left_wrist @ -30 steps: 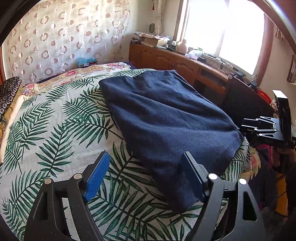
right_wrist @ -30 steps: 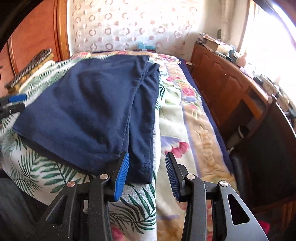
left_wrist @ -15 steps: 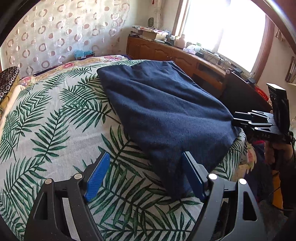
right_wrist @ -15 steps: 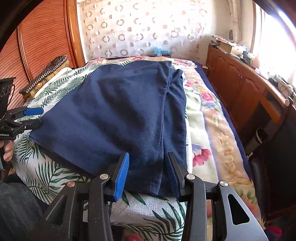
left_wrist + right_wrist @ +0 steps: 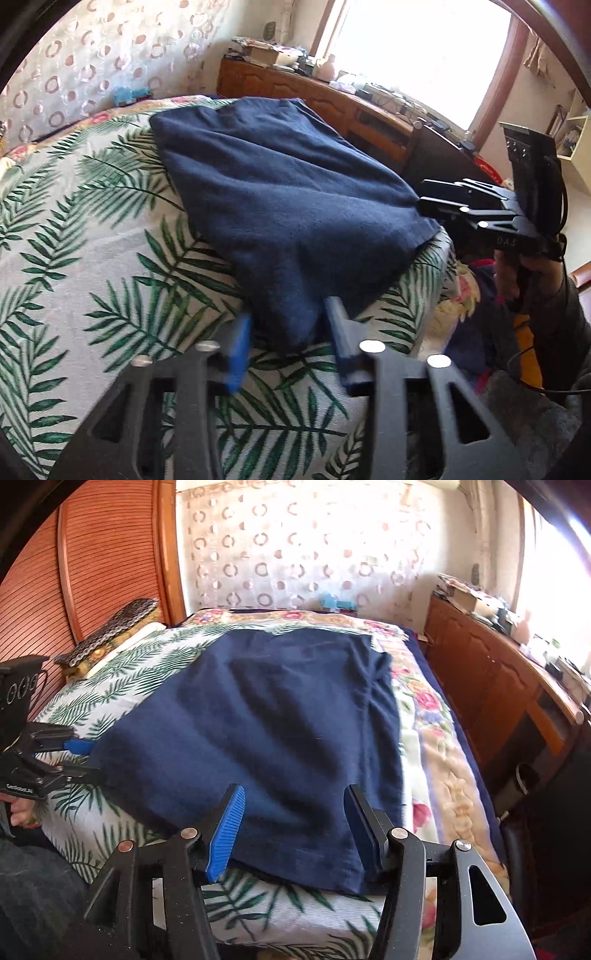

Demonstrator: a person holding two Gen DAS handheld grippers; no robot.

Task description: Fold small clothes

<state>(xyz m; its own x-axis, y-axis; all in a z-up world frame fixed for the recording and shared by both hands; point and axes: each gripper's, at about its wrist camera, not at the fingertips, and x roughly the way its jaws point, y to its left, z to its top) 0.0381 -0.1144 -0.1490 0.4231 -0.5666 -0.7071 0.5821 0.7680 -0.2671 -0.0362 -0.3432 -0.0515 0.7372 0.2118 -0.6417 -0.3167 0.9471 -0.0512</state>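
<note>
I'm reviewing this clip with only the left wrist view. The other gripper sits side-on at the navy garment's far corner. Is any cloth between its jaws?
Observer: Yes. From the right wrist view, the right gripper straddles the near hem of the navy garment. Its jaws have just been opening, and the pads stand clear of the cloth.
Operator: Does the garment's right side lie as a single flat layer?
Observer: No. A narrow fold of cloth runs along that edge.
Operator: How does my gripper look from there?
Observer: The left gripper has one finger above the garment's left corner and one below. Its jaws have just been closing; I cannot tell whether the pads press.
</note>
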